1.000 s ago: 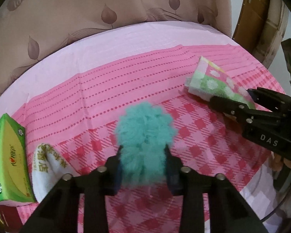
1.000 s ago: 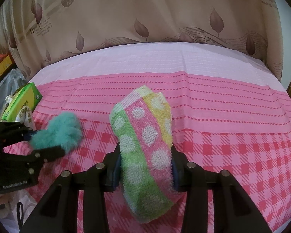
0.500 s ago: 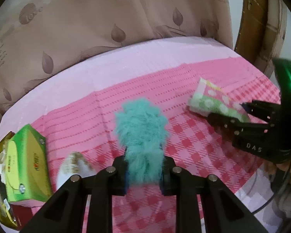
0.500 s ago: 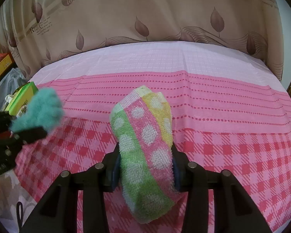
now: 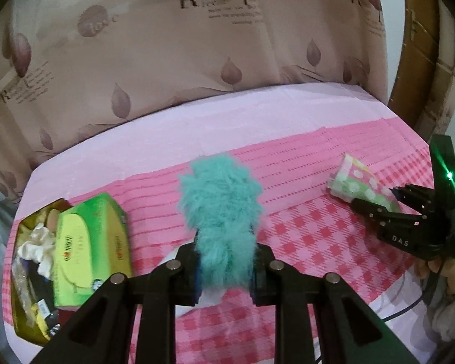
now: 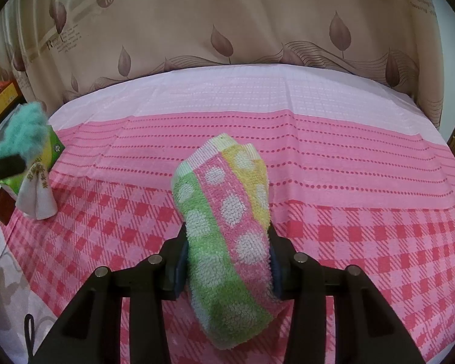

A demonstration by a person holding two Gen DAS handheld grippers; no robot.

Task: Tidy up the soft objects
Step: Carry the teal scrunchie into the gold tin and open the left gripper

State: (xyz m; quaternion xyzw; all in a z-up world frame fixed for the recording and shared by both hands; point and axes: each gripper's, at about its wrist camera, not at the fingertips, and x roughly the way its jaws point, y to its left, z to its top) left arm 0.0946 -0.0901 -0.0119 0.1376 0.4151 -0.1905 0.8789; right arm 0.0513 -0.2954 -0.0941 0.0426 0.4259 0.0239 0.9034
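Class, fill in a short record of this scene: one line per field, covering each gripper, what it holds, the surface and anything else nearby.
left gripper: shut on teal fluffy item
right gripper: shut on dotted towel
surface: pink checked cloth
nearby: green tissue box, white folded cloth
backdrop: leaf-print curtain

both your cams ride right behind the fingers, tilted down at the pink checked bed (image 5: 303,139) with the leaf curtain (image 6: 227,15) behind. left one faces in from the left side, right one from the right. they share the bed's middle and the green tissue box (image 5: 91,242).
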